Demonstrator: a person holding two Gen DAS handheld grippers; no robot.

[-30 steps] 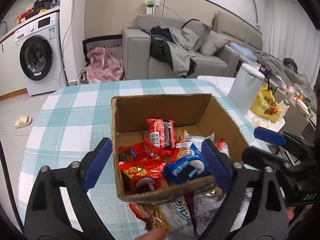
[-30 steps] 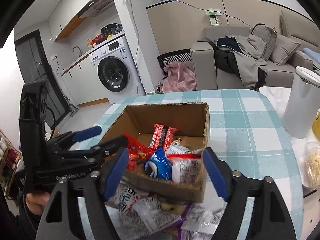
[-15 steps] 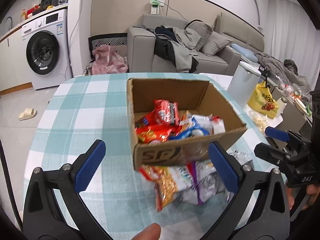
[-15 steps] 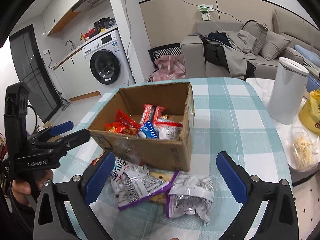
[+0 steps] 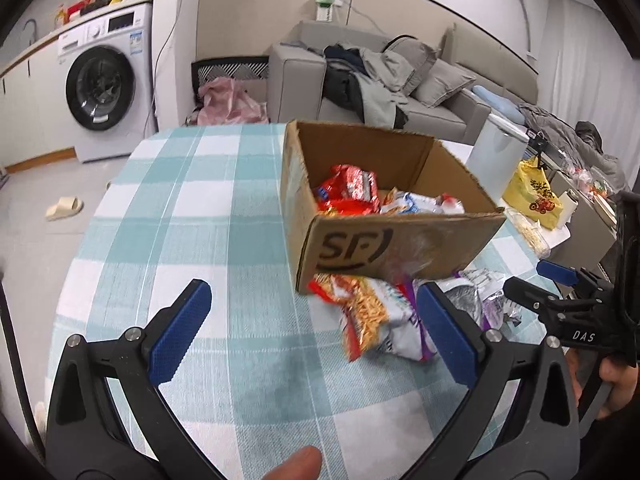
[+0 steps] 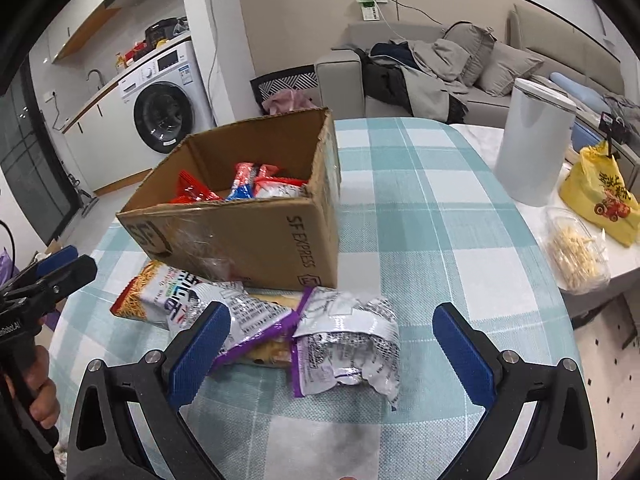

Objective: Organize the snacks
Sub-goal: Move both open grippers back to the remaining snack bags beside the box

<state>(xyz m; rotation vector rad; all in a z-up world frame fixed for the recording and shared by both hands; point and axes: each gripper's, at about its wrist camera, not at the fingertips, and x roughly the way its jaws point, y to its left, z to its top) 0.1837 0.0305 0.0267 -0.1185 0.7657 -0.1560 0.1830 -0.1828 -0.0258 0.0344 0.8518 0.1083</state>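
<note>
Snack packets (image 6: 280,332) lay in a loose heap on the counter (image 6: 440,216), which wore a teal and white checked cloth. Nearest the viewer, the right claw (image 6: 328,348) hung just above the heap, its blue-padded fingers (image 6: 200,350) spread wide and grasping nothing. A crumpled silver packet with purple edging (image 6: 348,348) sat between those fingers. Off to the left, the left claw (image 5: 308,328) also stood released and empty over bare cloth, with an orange noodle-snack bag (image 5: 360,316) just beside its right finger. Behind the heap, and touching it, stood an open cardboard box (image 6: 256,236) printed with "SF". More red, blue and white snack packets (image 5: 360,196) rested inside the box. Farther right on the counter stood a tall white bin (image 6: 532,144), a yellow bag (image 6: 600,196) and a clear tub of pale sticks (image 6: 576,256). Beyond the counter were a grey sofa (image 6: 500,68) piled with clothes and a white washing machine (image 6: 164,100).
</note>
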